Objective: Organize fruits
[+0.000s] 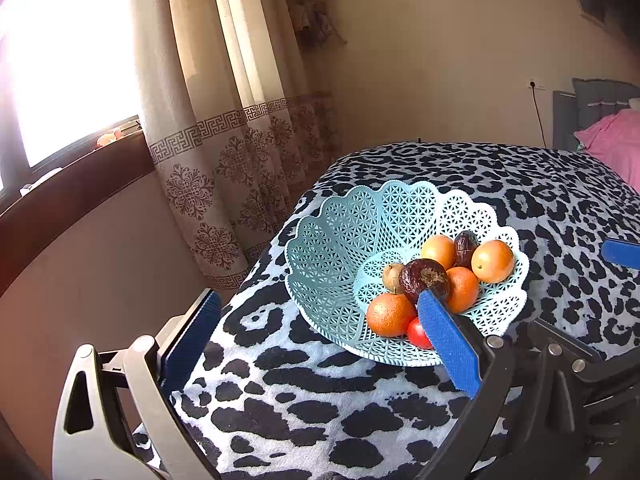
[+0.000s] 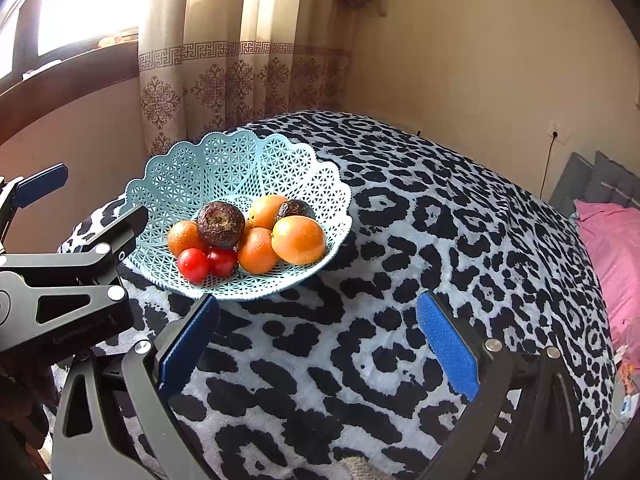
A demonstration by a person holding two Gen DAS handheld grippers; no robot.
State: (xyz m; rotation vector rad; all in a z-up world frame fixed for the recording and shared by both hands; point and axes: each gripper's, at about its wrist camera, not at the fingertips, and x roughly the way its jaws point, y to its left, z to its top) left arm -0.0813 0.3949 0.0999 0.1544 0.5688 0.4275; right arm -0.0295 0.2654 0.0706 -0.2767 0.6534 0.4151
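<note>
1. Resting on a black-and-white leopard-print blanket (image 2: 420, 208), a pale blue lattice plastic basket with a scalloped rim (image 2: 192, 168) holds all the fruit in view.
2. Contents, right wrist view: a large dark brown wrinkled round fruit (image 2: 220, 224) on top of the pile; a big orange (image 2: 299, 240) on the right; a smaller orange (image 2: 256, 250) in front centre; another orange (image 2: 183, 237) on the left; one more orange (image 2: 267, 210) behind; a second dark wrinkled fruit (image 2: 295, 209) at the back; two small red tomatoes (image 2: 193, 265) side by side at the front edge.
3. Left wrist view adds a small tan-brown fruit (image 1: 393, 278), touching the large dark one (hidden from the right camera).
4. Left gripper (image 1: 320, 300): blue-padded fingers spread wide, nothing between them. It sits just beside the basket; the right-hand pad overlaps the fruit pile in the picture, contact cannot be told.
5. Right gripper (image 2: 316, 304): fingers released, wide apart, empty, over bare blanket just in front of the basket.
6. Background: patterned beige curtain (image 2: 224, 80), pink bedding (image 2: 612, 248) at right.
</note>
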